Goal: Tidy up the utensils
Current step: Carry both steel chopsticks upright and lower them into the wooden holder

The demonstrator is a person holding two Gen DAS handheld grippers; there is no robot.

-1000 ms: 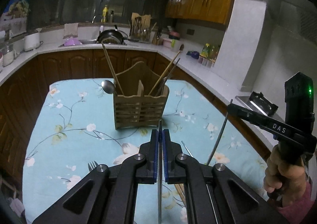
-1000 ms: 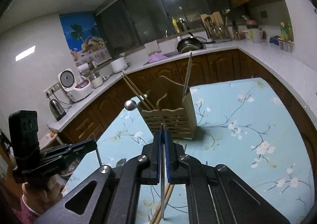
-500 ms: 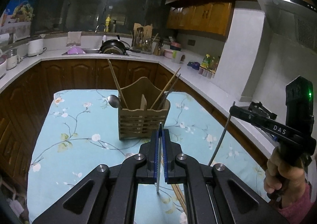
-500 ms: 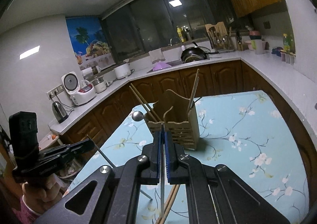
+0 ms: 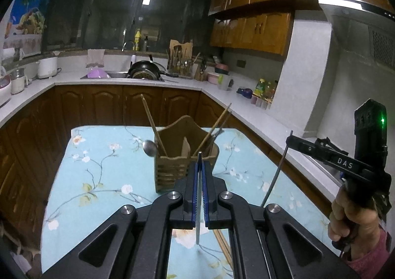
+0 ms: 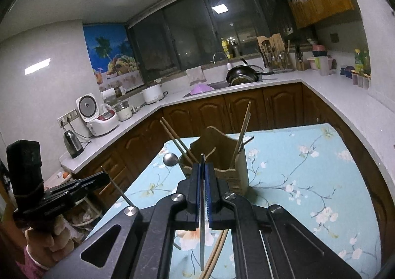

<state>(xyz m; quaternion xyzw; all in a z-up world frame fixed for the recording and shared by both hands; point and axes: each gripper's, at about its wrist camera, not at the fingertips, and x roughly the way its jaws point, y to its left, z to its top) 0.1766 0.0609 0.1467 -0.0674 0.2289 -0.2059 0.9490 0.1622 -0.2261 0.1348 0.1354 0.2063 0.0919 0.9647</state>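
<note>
Each claw, left (image 5: 200,175) and right (image 6: 203,177), clamps a metal utensil (right claw's body reads "DAS" (image 5: 345,163)).

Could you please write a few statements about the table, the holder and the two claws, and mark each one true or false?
1. The left claw is shut on a thin metal rod. True.
2. The right claw is open and empty. False: it is shut on a metal rod.
3. The wooden holder lies on its side. False: it stands upright on the tablecloth.
4. A spoon sticks out of the holder. True.
5. Wooden chopsticks stand in the holder. True.
</note>
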